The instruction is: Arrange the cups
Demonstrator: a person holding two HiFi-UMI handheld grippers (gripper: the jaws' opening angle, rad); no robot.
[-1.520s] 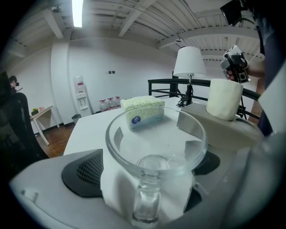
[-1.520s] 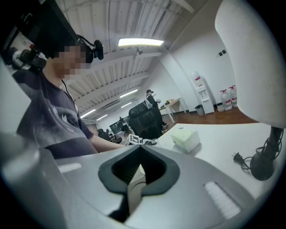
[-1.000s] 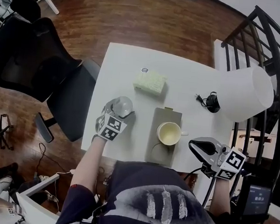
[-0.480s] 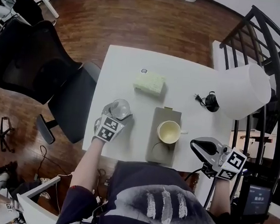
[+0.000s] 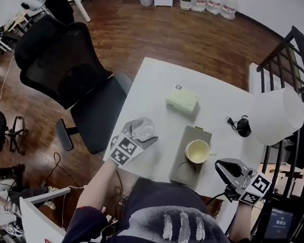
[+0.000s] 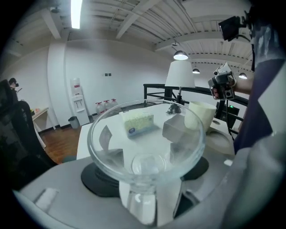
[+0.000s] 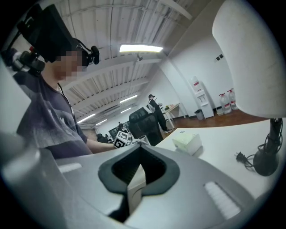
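Your left tool (image 5: 139, 137) is clamped on the glass (image 5: 143, 128), held upright between its jaws, with the cup (image 5: 197, 151) on a tray (image 5: 188, 172) to its right on the desk (image 5: 160, 87) and, past that, your right tool (image 5: 223, 166), its jaws pressed together and empty.

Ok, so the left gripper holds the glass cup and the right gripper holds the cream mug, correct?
No. The left gripper does hold the glass cup, but the right gripper is shut and empty, as the right gripper view shows; the cream mug sits on the grey mat.
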